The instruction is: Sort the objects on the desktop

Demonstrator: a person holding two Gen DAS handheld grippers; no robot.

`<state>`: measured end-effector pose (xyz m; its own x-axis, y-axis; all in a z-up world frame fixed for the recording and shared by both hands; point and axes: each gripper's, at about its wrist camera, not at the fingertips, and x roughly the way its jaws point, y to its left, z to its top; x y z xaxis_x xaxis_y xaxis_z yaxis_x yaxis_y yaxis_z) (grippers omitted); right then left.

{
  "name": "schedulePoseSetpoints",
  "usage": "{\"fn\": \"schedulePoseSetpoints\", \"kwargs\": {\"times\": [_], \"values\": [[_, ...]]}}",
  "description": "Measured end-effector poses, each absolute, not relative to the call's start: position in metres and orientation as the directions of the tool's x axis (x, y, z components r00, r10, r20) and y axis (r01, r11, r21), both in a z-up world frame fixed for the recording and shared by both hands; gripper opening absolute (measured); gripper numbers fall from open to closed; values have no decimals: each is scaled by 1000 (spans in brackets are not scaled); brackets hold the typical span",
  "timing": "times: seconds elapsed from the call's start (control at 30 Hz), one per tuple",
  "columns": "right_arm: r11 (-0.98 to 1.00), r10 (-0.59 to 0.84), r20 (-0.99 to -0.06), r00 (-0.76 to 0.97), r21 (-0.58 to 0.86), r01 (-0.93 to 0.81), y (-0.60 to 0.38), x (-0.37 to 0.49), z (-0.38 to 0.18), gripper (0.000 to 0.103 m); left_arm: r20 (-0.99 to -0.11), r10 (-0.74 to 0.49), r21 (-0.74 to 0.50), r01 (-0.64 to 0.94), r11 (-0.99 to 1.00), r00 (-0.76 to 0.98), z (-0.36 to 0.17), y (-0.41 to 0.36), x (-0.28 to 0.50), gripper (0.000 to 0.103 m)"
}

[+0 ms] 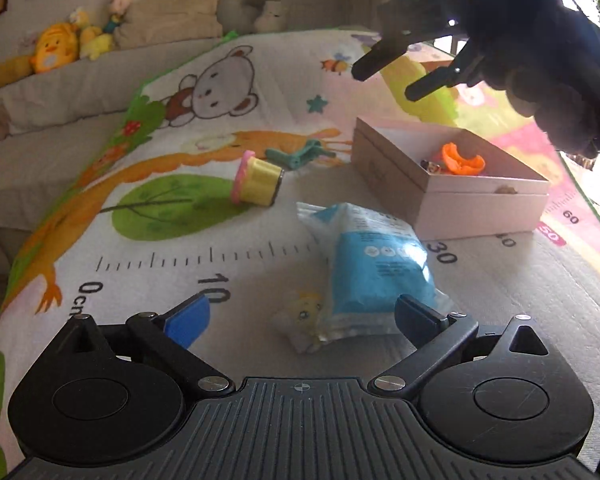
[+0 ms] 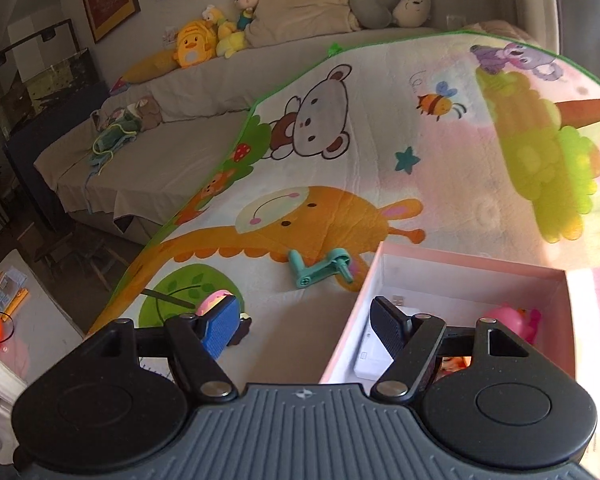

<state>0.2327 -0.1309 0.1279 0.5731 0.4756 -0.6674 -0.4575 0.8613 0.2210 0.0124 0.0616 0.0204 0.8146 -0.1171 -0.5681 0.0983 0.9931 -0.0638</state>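
Both grippers are empty: left gripper (image 1: 300, 320) gapes wide over the blue packet (image 1: 374, 264) mid-mat; right gripper (image 2: 304, 328) straddles, part-open, the pink box (image 2: 460, 256) wall.

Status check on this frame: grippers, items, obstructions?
Left gripper open above blue packet. Right gripper open, empty, at pink box edge. Yellow cup and teal clip loose on mat. Nothing blocking.

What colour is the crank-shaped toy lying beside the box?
Teal green crank-shaped toy; the right wrist view shows it best.
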Motion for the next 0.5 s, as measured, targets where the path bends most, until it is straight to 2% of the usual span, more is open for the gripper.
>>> {"fn": "schedulePoseSetpoints", "kwargs": {"times": [0.1, 0.13, 0.2, 0.27, 0.47, 0.5], "values": [[865, 443, -740, 506, 205, -458, -82, 274, 111, 81, -561, -100, -93, 57, 994, 822, 23, 79, 8, 102], [876, 405, -758, 512, 159, -456, -65, 287, 103, 84, -554, -99, -113, 44, 993, 826, 23, 85, 7, 102], [887, 315, -778, 544, 38, -460, -34, 314, 84, 85, -539, -106, -160, 22, 987, 835, 22, 93, 6, 103], [893, 252, -803, 540, -21, -449, -12, 341, 65, 85, -532, -121, -201, 13, 979, 838, 18, 98, 5, 102], [931, 176, -865, 470, -9, -364, -4, 391, 27, 84, -517, -164, -247, 37, 968, 840, 13, 102, 4, 103], [936, 185, -873, 451, 16, -353, -6, 393, 26, 79, -520, -164, -249, 35, 968, 838, 12, 102, 5, 103]]}}
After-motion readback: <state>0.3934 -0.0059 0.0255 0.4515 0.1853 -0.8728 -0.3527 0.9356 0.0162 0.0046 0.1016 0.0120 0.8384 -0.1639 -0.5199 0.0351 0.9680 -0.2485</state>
